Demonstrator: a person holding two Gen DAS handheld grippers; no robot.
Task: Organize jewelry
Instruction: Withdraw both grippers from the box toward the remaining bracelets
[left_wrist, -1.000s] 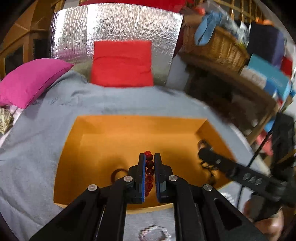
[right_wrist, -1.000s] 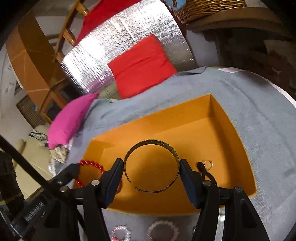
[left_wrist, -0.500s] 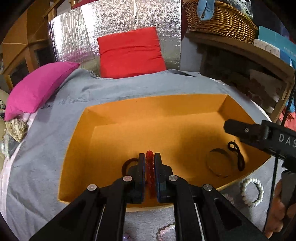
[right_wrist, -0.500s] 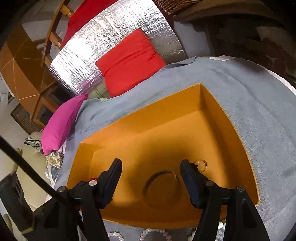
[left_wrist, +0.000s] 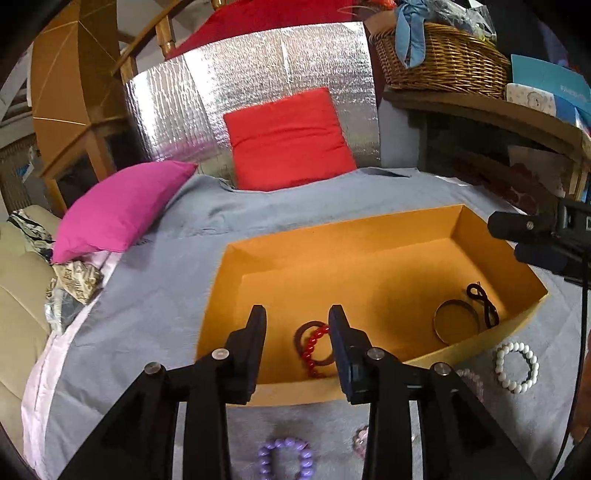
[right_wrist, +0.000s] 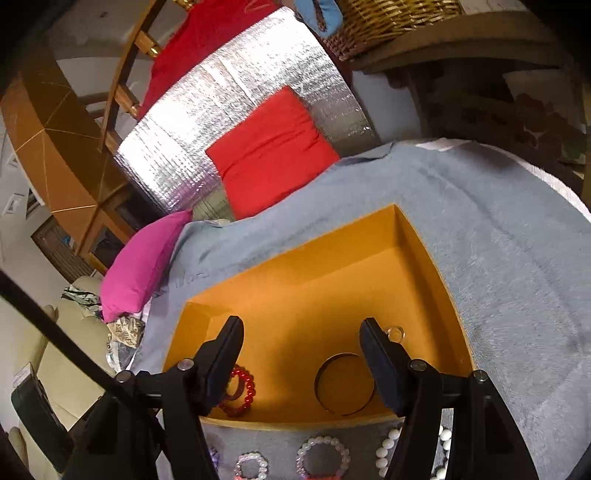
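An orange box (left_wrist: 332, 240) (right_wrist: 314, 258) lies on a grey cloth. Inside lie a red bead bracelet (left_wrist: 312, 349) (right_wrist: 246, 391) over a dark ring, a metal bangle (left_wrist: 456, 321) (right_wrist: 345, 386), a black cord (left_wrist: 482, 304) and a small clear ring (right_wrist: 394, 333). My left gripper (left_wrist: 297, 328) is open and empty above the box's near left. My right gripper (right_wrist: 301, 345) is open and empty above the box's near edge. On the cloth in front lie a white bead bracelet (left_wrist: 516, 365), a purple one (left_wrist: 284, 456) and several pale ones (right_wrist: 323, 458).
A red cushion (left_wrist: 288, 140) leans on a silver foil panel (left_wrist: 258, 74) behind the box. A pink cushion (left_wrist: 122, 206) lies at the left. A wicker basket (left_wrist: 443, 59) stands on a wooden shelf at the right. The right gripper's body (left_wrist: 546, 240) shows at the right edge.
My left gripper opened and let the red bead bracelet fall into the box. My right gripper released the metal bangle into the box. Both grippers pulled back and up.
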